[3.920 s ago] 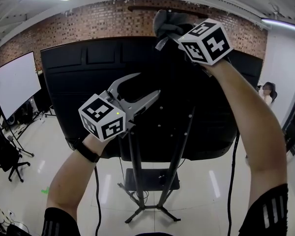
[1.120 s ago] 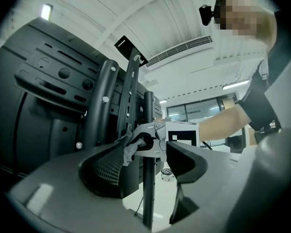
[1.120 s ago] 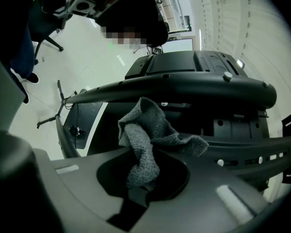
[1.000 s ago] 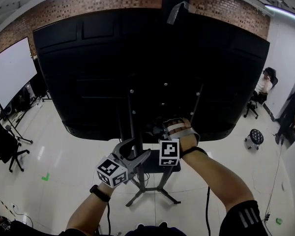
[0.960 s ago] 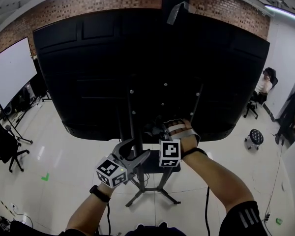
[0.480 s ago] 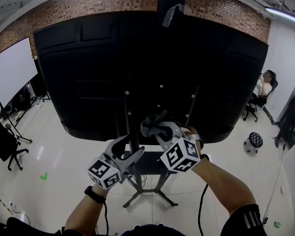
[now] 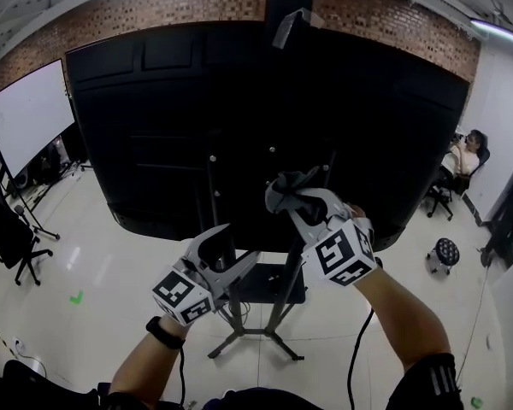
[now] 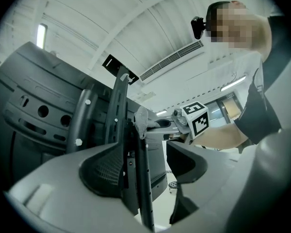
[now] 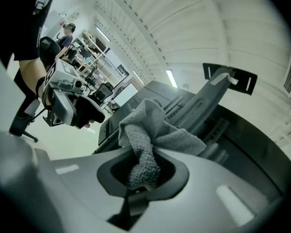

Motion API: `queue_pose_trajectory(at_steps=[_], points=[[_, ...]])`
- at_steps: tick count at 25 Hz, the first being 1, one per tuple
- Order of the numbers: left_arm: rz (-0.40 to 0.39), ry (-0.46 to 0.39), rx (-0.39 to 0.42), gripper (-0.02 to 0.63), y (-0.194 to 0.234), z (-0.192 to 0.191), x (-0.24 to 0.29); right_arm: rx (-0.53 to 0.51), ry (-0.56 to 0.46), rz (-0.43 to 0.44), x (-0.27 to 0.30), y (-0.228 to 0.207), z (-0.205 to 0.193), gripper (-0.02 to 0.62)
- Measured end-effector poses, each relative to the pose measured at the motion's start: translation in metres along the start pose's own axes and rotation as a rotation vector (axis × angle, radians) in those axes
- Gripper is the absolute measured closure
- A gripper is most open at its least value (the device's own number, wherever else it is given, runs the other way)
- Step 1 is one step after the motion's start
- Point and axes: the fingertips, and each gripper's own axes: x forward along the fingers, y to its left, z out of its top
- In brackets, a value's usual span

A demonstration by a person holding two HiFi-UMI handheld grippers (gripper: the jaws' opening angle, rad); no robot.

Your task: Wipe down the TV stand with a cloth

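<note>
Our right tool [image 7: 297, 202] holds the grey cloth [image 7: 282, 191] up by the TV stand [image 7: 274, 287].

In the right gripper view its jaws are closed on a fold of the cloth, and the rest bunches out past the tips. From the head view the cloth sits before the black back of the TV [image 7: 154, 126], between the stand's two uprights; we cannot tell whether it touches either. Our left tool [image 7: 239, 244] stands wide, one upright between its jaws, close against one of them. The stand's upper part merges with the dark panel.
</note>
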Motion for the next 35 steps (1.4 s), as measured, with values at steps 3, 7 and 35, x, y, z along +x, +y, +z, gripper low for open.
queue_pose_trajectory(at_steps=[3, 7, 35], points=[[-0.017, -0.011, 0.019, 0.304, -0.014, 0.008, 0.015, 0.003, -0.007, -0.036, -0.017, -0.025, -0.005, 0.566], [-0.038, -0.030, 0.034, 0.304, -0.031, 0.016, 0.038, 0.019, 0.003, -0.071, -0.033, -0.057, -0.020, 0.566], [-0.226, -0.006, -0.014, 0.304, -0.092, -0.008, 0.127, 0.183, 0.259, -0.208, -0.066, -0.141, -0.161, 0.566]])
